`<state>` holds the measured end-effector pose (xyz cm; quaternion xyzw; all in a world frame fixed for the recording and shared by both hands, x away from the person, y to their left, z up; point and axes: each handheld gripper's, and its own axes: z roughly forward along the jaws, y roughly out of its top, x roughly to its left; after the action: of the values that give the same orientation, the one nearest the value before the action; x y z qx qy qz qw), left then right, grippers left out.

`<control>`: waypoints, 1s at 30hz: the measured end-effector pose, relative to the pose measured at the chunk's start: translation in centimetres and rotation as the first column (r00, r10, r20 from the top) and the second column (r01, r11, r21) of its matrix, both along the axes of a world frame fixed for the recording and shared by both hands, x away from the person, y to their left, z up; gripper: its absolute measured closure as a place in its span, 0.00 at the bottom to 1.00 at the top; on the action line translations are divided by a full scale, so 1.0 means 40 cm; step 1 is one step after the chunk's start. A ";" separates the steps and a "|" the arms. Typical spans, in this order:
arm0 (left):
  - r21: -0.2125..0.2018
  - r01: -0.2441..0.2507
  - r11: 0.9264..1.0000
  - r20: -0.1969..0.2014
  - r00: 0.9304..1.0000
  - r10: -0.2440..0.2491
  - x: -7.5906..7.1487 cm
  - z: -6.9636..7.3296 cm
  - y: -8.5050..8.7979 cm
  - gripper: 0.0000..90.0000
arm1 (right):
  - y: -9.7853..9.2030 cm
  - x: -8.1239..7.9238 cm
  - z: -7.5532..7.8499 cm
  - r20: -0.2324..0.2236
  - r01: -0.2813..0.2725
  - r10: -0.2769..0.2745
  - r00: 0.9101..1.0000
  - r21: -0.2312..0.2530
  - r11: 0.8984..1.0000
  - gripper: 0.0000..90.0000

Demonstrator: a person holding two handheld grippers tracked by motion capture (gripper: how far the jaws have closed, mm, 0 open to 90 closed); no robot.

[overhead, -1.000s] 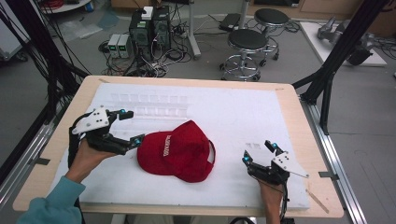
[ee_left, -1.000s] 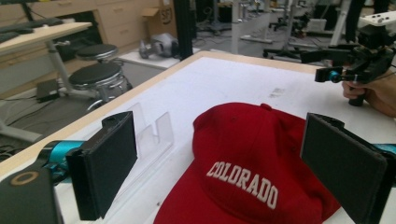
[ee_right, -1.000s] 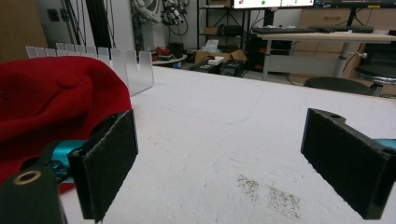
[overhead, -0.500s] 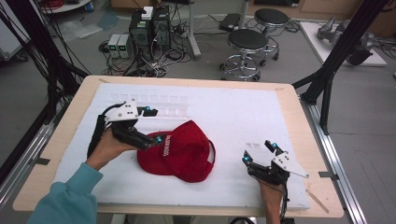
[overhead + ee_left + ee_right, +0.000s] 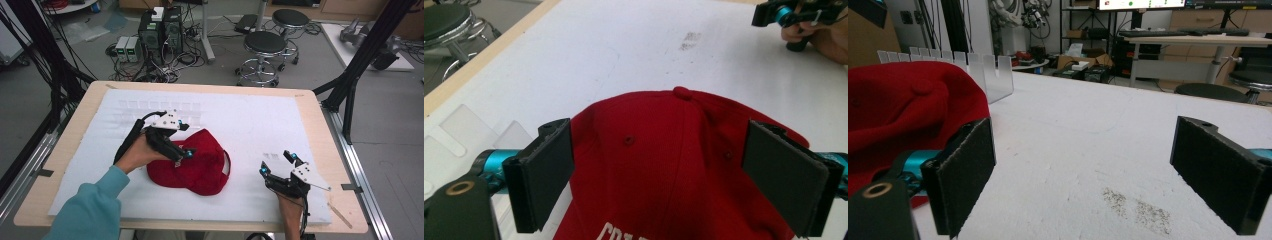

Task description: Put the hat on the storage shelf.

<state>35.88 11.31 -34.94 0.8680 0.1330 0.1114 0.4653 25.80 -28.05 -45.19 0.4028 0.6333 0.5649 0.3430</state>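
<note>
A: From the high view, where do you stand?

B: Your left gripper [image 5: 184, 140] hangs over the far-left part of the red cap [image 5: 200, 167], which lies on the white mat [image 5: 250, 115] a little left of centre and toward the near side. Your right gripper [image 5: 277, 164] sits near the mat's near right corner, well apart from the cap, its jaws apart. A row of clear plastic dividers [image 5: 150, 107] stands on the far-left part of the mat.

A: And the left gripper view?

B: Your jaws are spread wide, one on each side of the cap's crown [image 5: 684, 170]. Whether the pads [image 5: 546, 175] touch the fabric, I cannot tell. The top button [image 5: 682, 92] points away from you, and white lettering [image 5: 624, 232] shows at the bottom edge. Your other gripper [image 5: 774, 12] shows at the top right.

A: The right gripper view?

B: Your jaws stand wide apart with bare mat [image 5: 1098, 165] between them. The cap [image 5: 908, 110] rises at the left, behind the left pad [image 5: 965, 170], with the dividers [image 5: 983, 67] beyond it. A grey smudge [image 5: 1138, 207] marks the mat just ahead.
</note>
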 end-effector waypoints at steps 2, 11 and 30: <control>-0.001 0.001 1.000 -0.005 1.000 -0.001 0.001 -0.006 -0.009 0.16 | -0.001 0.001 0.000 0.006 0.000 0.000 1.000 -0.003 1.000 0.11; 0.098 0.018 0.995 -0.048 0.999 -0.014 0.021 -0.054 -0.056 0.16 | 0.001 -0.001 0.000 0.000 0.000 0.000 1.000 0.000 1.000 0.11; 0.259 0.030 0.965 -0.079 0.997 -0.009 0.035 -0.112 -0.095 0.31 | 0.000 -0.001 0.000 0.003 -0.001 0.001 1.000 0.000 1.000 0.11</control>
<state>37.27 7.51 -39.42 0.9265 0.1267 0.0895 0.3429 25.76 -28.05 -45.20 0.4016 0.6329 0.5656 0.3439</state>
